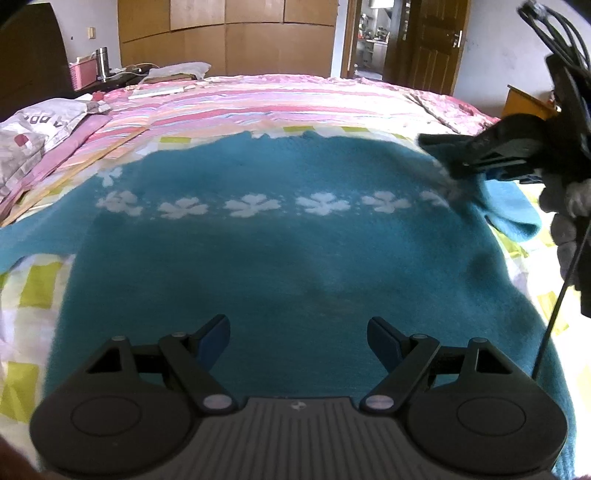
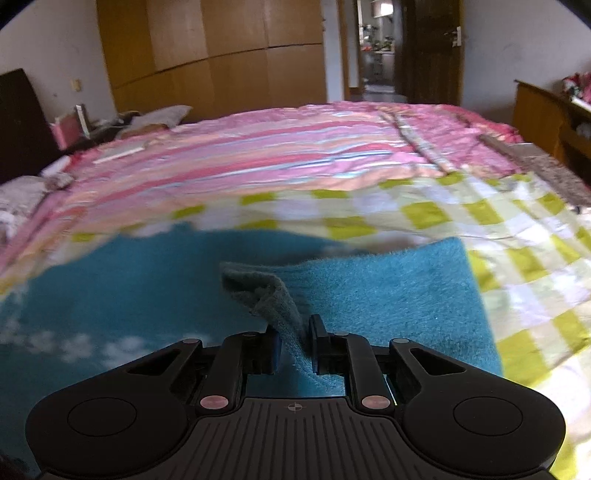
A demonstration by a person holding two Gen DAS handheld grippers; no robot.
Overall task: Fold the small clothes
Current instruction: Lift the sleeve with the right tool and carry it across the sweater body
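Bed: a wide bed covered by a pink striped quilt (image 1: 258, 99), with a green-and-white checked sheet (image 2: 480, 221) laid over its near part.
Garment: one fuzzy teal knitted sweater (image 1: 258, 266) lies flat on the checked sheet, a band of white flower motifs (image 1: 253, 205) running across it – six whole flowers countable along the row from the left camera, with one more above the row at its left end.
Sleeves: one stretches out to the left edge (image 1: 26, 240); the other, on the right (image 2: 406, 295), is lifted at its edge.
Left gripper (image 1: 298, 341): hovers over the sweater's lower part, its two blue-padded fingers spread wide – nothing between them.
Right gripper (image 2: 293, 341): narrow, pinching a fold of the right sleeve's teal fabric, which rises in a ridge between the pads; a hand in a grey glove (image 1: 565, 206) holds it.
In the way: nothing lies on the sweater itself; a thin black rod (image 1: 557, 314) hangs down from the right gripper's rig beside the garment.
Around: a wooden wardrobe (image 1: 229, 33) on the far wall, an open dark wooden door (image 1: 424, 44), a pink box (image 1: 83, 75) beside a metal flask (image 1: 101, 62) on the dark nightstand at left, patterned pillows (image 1: 40, 129) at the bed's left edge, a wooden cabinet (image 2: 543, 114) at right.
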